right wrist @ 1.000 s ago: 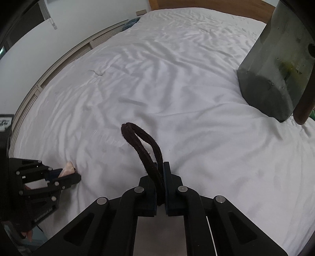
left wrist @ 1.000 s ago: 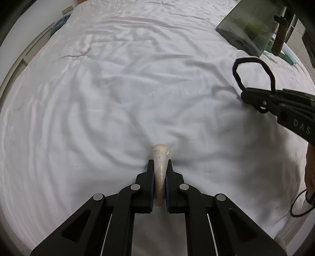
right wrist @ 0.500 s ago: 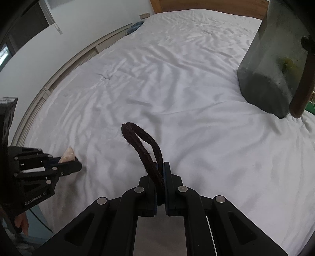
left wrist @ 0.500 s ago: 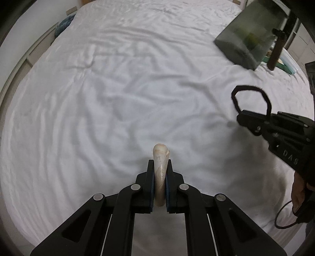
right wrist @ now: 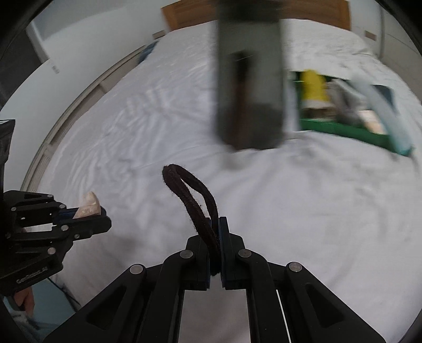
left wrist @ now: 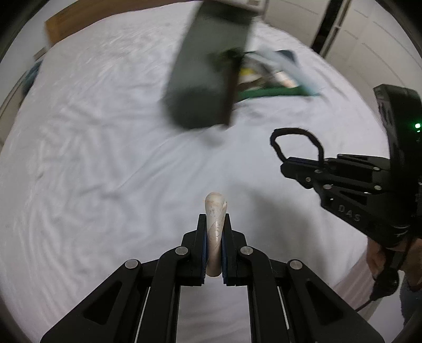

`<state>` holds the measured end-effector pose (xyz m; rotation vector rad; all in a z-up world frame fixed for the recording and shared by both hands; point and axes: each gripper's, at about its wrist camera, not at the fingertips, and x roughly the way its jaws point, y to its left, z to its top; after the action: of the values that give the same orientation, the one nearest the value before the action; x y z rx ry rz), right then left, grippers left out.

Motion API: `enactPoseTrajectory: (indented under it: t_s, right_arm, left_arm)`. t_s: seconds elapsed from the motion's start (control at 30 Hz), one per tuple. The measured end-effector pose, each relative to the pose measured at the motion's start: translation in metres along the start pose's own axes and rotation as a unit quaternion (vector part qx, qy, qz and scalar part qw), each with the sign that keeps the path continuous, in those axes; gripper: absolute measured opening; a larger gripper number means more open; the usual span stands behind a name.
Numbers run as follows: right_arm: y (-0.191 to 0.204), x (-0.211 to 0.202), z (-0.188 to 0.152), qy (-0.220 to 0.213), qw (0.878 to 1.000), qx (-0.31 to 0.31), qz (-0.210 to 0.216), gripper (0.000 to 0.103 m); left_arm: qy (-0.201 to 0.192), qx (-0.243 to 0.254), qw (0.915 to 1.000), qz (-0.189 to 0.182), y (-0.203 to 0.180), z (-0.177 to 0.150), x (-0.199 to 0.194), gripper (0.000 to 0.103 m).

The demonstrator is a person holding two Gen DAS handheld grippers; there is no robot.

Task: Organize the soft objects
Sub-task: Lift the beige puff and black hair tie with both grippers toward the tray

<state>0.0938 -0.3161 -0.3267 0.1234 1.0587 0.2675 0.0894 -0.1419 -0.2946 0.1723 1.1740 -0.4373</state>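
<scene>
My left gripper (left wrist: 213, 219) is shut on a cream, patterned soft band (left wrist: 215, 211) that sticks up between its pads, held above the white bed (left wrist: 92, 158). My right gripper (right wrist: 215, 221) is shut on a dark brown fuzzy loop (right wrist: 184, 187), which curls up and left from the jaws. The left wrist view shows the right gripper (left wrist: 287, 163) at the right with that loop (left wrist: 295, 137). From the right wrist, the left gripper (right wrist: 102, 213) sits at the left edge with the cream band (right wrist: 88, 204).
A tall dark grey bag (left wrist: 205, 68) with a brown handle stands on the bed ahead, blurred. Beside it lies a green tray (right wrist: 343, 129) holding yellow, pale blue and other items. A wooden headboard (right wrist: 190, 10) is at the far end. A hand (left wrist: 377, 258) grips the right tool.
Both grippers have risen and swung toward the grey bag and green tray, which now fill the upper part of each view. Each still holds its band.
</scene>
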Motion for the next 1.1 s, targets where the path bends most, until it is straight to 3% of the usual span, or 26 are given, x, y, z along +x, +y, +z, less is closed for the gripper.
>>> enactPoseTrajectory:
  t_s: [0.27, 0.5, 0.7, 0.83, 1.1]
  right_arm:
    - [-0.097, -0.057, 0.024, -0.022, 0.998, 0.016, -0.050, 0.004]
    - [-0.174, -0.074, 0.065, -0.059, 0.995, 0.024, -0.081, 0.004]
    - [-0.220, -0.069, 0.111, -0.095, 0.988, 0.014, -0.117, 0.004]
    - [-0.243, -0.055, 0.135, -0.106, 0.986, 0.009, -0.130, 0.004]
    - [-0.266, 0.006, 0.171, -0.094, 0.985, -0.003, -0.145, 0.004]
  left_arm:
    - [-0.035, 0.012, 0.9990, -0.024, -0.079, 0.084, 0.013, 0.006]
    - [-0.078, -0.008, 0.9969, 0.003, -0.126, 0.176, 0.054, 0.006]
    - [-0.110, -0.035, 0.9923, 0.044, -0.137, 0.245, 0.101, 0.006]
    - [-0.119, -0.055, 0.9895, 0.060, -0.134, 0.269, 0.127, 0.006]
    - [-0.128, -0.065, 0.9864, 0.081, -0.132, 0.280, 0.146, 0.006]
